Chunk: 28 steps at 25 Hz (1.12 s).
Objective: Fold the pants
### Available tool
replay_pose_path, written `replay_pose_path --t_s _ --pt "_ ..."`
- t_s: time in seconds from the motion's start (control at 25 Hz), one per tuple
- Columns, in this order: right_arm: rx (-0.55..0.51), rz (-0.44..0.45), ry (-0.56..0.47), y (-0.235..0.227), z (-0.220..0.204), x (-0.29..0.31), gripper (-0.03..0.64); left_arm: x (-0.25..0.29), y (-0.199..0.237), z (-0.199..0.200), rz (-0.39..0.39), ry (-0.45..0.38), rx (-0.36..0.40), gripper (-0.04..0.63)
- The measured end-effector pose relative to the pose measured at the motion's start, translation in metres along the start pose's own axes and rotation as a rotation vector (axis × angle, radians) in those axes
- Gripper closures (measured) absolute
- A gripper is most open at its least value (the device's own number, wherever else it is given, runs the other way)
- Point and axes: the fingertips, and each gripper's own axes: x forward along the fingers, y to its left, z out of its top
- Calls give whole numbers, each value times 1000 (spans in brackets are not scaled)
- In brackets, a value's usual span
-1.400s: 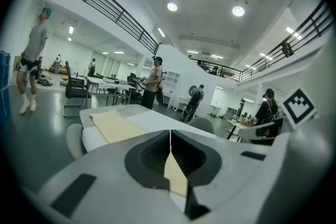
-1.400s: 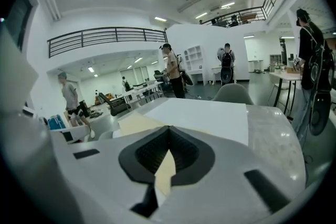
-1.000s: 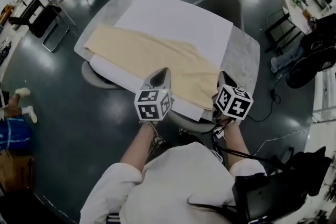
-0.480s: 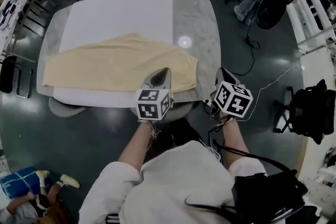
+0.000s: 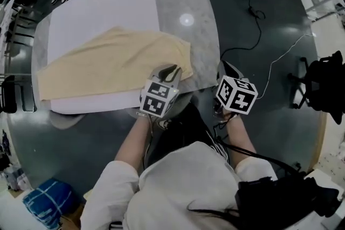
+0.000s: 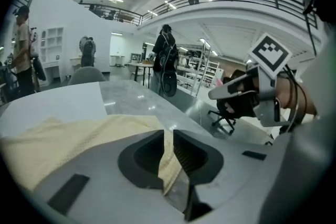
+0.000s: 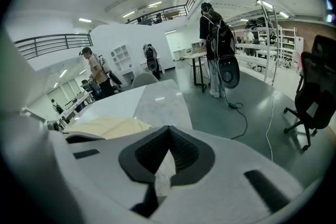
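My left gripper (image 6: 167,150): jaws together, no grip. Tip over near right corner of pants (image 5: 108,62), cloth only showing through slit. My right gripper (image 7: 167,157): jaws together, empty, just off bench (image 5: 186,8) edge beside that corner. Pants lie flat, lengthwise, on white sheet (image 5: 97,2), 0 cross folds. Step: reaching for grasp. Next, I reckon: open both, pinch 2 near-end corners, carry to far left end.
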Motion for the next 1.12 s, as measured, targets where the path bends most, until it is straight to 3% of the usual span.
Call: replay_pose_path --t_s 0.12,0.4,0.56,1.04,1.12 --pt "6 -7 12 -9 -6 4 624 17 -11 -13 -62 81 42 499" --pt "29 -38 38 -29 -19 9 624 50 -29 -34 -146 221 253 459" --pt "38 -47 47 -36 -23 13 624 65 -28 -50 -143 296 316 443" --pt "50 -53 81 -44 -26 24 624 85 -23 -62 -83 331 315 445" --pt "44 -46 84 -40 -25 27 624 84 -19 -60 -81 340 272 490"
